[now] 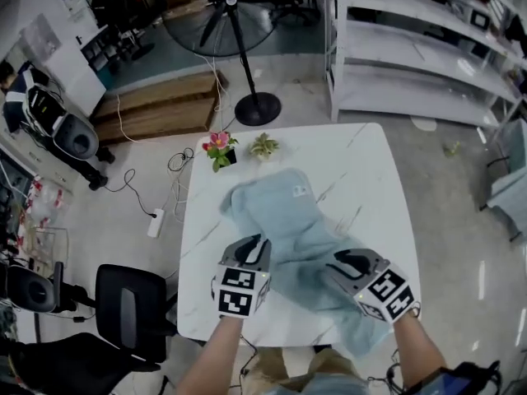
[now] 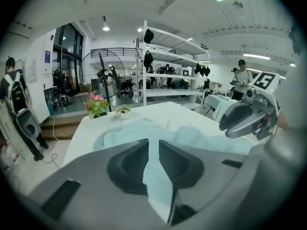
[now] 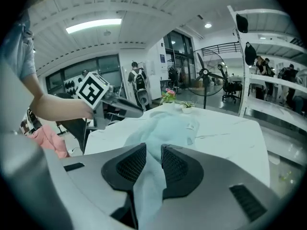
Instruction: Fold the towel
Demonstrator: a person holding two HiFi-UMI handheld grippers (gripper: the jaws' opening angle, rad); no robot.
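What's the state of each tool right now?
Left tool: closed, holding the towel.
Right tool: closed, holding the same towel.

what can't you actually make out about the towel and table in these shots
Light blue cloth towel, near edge: head view, covered by the left gripper and right gripper.
Small white label on the towel: print too small in every view.
White marble table, near side: both gripper views, blocked by each gripper's own body.
Towel's end between the tongs: runs down out of sight in both gripper views.
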